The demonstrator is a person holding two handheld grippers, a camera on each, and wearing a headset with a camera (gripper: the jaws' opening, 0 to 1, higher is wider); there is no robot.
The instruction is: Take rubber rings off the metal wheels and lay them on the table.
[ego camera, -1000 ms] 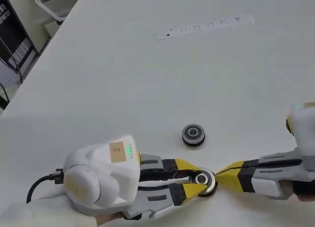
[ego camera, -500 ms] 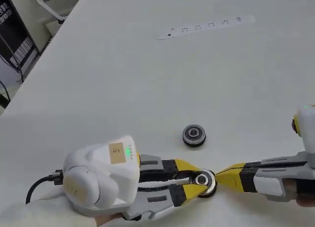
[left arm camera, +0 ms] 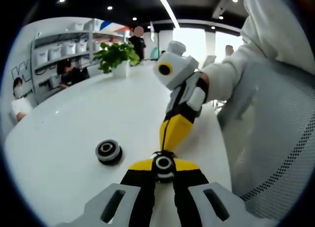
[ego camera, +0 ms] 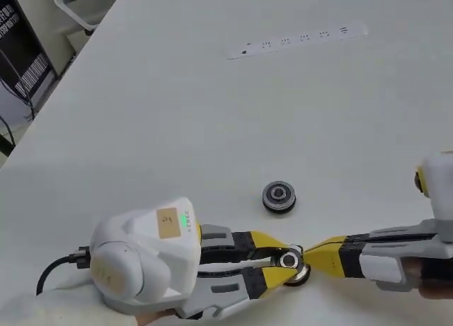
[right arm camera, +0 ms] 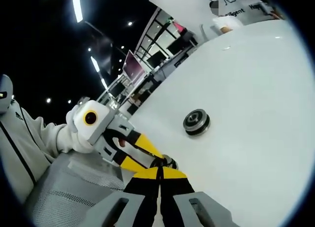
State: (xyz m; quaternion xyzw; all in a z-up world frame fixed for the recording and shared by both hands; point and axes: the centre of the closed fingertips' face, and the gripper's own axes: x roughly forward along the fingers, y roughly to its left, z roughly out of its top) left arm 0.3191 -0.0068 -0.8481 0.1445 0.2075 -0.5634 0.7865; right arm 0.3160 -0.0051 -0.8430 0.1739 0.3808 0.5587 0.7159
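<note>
Where the two grippers meet: held wheel, with a bright metal hub and a dark band round its rim, close over the table.
Left gripper: fingers narrow and clamped on the held wheel, one yellow tip against each side of the rim.
Right gripper: fingers pressed together to a point. The point touches the held wheel's edge, opposite the left gripper's fingers. Whether any rubber is nipped between them cannot be told.
Free wheel: lies flat on the table just beyond both sets of fingertips, near them but touched by neither.
Rubber ring: black, seated round the free wheel's rim, not yet off.
Table: white top, bare around the fingertips apart from the free wheel.
Power strip: white, lying flat well beyond the fingertips, toward the table's far side.
Cable: black, leaving the rear of the left gripper's body, well behind its fingers.
Sleeve: pale, behind the right gripper as seen along the left gripper's fingers.
</note>
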